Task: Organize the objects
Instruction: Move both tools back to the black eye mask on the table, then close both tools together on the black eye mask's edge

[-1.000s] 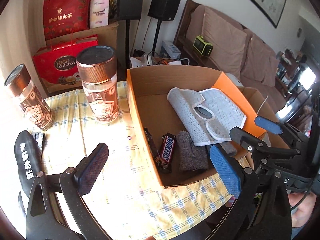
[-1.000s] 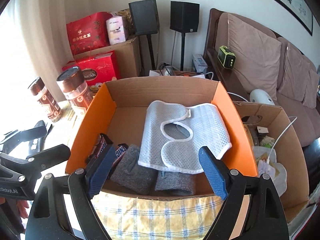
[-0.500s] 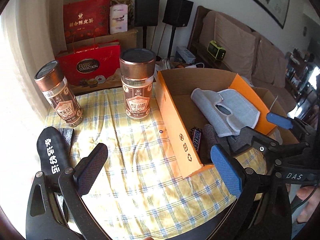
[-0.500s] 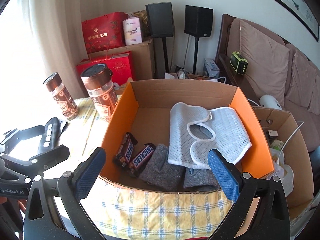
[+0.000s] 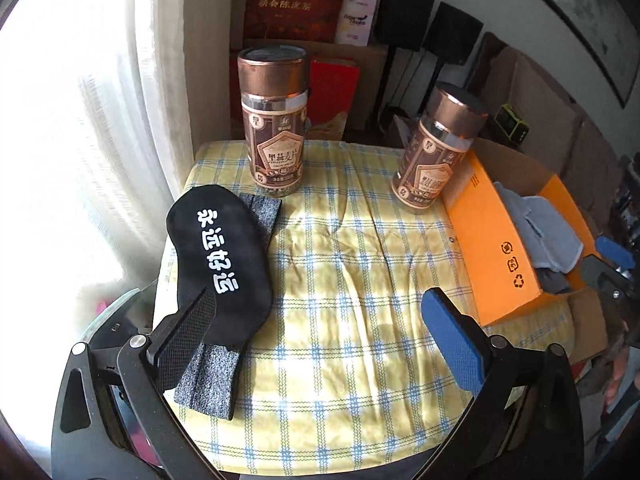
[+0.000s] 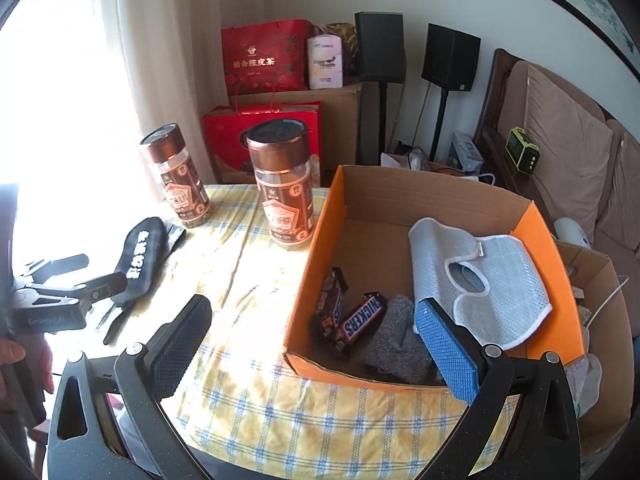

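Note:
A black eye mask [image 5: 220, 256] with white characters lies on a grey strap [image 5: 212, 376] at the table's left side. My left gripper [image 5: 320, 336] hovers open just in front of it, with its left pad [image 5: 188, 336] over the mask's near end. Two brown jars [image 5: 274, 120] [image 5: 436, 148] stand at the back. The orange cardboard box [image 6: 320, 248] holds two Snickers bars [image 6: 360, 320], a grey cloth [image 6: 396, 340] and a pale mesh pad [image 6: 480, 276]. My right gripper [image 6: 314, 344] hangs open and holds nothing above the box's near left corner.
The yellow checked tablecloth [image 5: 360, 280] covers the small table, and a bright curtained window is at the left. Red gift boxes [image 6: 264, 56], speakers [image 6: 378, 48] and a sofa [image 6: 560, 140] stand behind. A second open carton [image 6: 600, 320] sits right of the orange box.
The left gripper swung left, away from the box, and came down toward the eye mask. The right gripper drifted left toward the box's near left corner, and its jaws opened wider.

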### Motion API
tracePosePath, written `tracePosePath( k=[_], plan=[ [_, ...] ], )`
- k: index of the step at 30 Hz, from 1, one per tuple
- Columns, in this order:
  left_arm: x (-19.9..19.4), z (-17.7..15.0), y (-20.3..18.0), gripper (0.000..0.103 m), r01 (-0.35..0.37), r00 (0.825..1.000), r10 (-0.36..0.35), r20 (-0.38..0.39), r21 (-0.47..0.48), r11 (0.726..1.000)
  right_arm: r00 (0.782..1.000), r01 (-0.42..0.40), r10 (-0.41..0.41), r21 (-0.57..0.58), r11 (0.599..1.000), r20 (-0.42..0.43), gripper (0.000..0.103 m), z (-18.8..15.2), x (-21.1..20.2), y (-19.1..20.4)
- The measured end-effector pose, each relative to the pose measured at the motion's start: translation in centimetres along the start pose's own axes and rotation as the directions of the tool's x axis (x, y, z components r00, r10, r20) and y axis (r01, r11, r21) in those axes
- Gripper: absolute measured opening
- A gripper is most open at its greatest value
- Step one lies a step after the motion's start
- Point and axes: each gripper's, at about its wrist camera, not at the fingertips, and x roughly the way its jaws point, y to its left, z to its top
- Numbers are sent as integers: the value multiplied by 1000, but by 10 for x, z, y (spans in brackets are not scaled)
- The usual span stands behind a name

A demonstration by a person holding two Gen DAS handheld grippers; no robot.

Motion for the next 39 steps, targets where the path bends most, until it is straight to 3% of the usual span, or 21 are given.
tracePosePath(
  k=[11, 20, 25, 30, 35, 39],
  plan=[
    [10, -21, 67, 103, -61, 998, 59, -26, -98, 993, 995, -97, 97, -43, 994, -17, 103, -1, 24, 54],
    [18, -24, 93, 102, -46, 998, 40, -42, -158, 986, 990, -141, 138, -99, 985, -42, 102, -2, 46, 94],
    [30, -23, 105, 93, -24, 998, 11, -65, -201, 979, 983, -174, 168, -94, 980, -68, 98, -2, 63, 108],
    [45, -24, 115, 78, -8, 996, -13, -90, -231, 973, 970, -225, 217, -66, 972, -110, 87, -4, 88, 121],
    [55, -26, 121, 77, 0, 995, -24, -93, -245, 969, 965, -229, 216, -78, 970, -148, 79, -6, 111, 136],
    [62, -27, 123, 66, 11, 994, -37, -101, -250, 968, 957, -247, 233, -67, 967, -173, 70, -5, 128, 144]
  ],
)
